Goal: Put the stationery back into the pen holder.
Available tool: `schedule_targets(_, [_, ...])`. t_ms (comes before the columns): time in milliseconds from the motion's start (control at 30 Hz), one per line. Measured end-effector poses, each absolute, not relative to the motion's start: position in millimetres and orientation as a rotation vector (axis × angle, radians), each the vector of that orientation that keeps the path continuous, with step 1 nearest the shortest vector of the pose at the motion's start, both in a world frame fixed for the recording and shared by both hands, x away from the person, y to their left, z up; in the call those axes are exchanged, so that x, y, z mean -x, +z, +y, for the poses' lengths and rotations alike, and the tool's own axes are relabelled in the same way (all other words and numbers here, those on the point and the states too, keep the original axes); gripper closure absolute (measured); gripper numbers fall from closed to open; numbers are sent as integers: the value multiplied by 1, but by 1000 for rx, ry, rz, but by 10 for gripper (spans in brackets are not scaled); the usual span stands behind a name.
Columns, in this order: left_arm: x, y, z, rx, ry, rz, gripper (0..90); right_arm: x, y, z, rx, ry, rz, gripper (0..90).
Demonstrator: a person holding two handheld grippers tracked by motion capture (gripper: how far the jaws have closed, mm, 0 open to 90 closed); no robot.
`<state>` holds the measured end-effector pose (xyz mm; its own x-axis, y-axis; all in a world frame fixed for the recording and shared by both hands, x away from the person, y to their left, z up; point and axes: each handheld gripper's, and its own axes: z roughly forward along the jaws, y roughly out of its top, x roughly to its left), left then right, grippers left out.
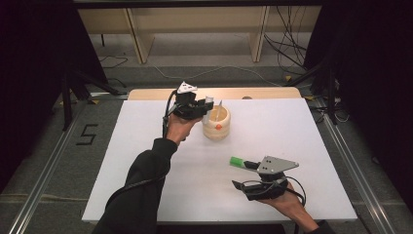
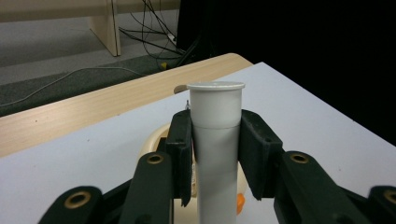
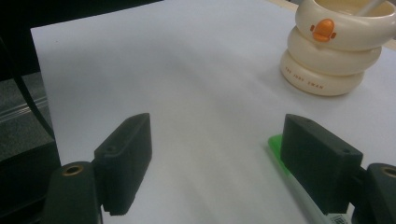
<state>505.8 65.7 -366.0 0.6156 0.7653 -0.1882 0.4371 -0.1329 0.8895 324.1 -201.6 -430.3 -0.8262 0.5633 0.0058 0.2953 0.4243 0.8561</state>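
My left gripper (image 1: pixel 207 105) is shut on an upright grey-white tube (image 1: pixel 209 100) with a flanged cap, held at the left rim of a cream ringed pen holder (image 1: pixel 216 125) with an orange mark. In the left gripper view both pads clamp the tube (image 2: pixel 215 135), with the holder (image 2: pixel 152 145) below and behind it. A thin stick (image 1: pixel 220 104) stands in the holder. My right gripper (image 1: pixel 244 175) is open near the table's front right. A green-capped pen (image 1: pixel 237 161) lies flat beside its far jaw, seen in the right gripper view (image 3: pixel 277 147), outside the gap.
A white sheet (image 1: pixel 292 131) covers the table; a wooden strip (image 1: pixel 146 93) shows along its far edge. Beyond it are cables on the floor (image 1: pixel 287 53) and a wooden frame (image 1: pixel 139 39). Dark curtains flank both sides.
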Motion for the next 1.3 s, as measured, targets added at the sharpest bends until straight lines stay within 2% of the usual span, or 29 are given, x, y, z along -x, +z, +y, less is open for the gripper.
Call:
schedule_targets(400, [-528, -372, 53, -1735, 412, 1006, 671, -323, -430, -202, -750, 1354, 2404, 259])
schedule_targets(1300, [-540, -395, 35, -1719, 421, 1047, 668, -323, -431, -202, -740, 1360, 2404, 259])
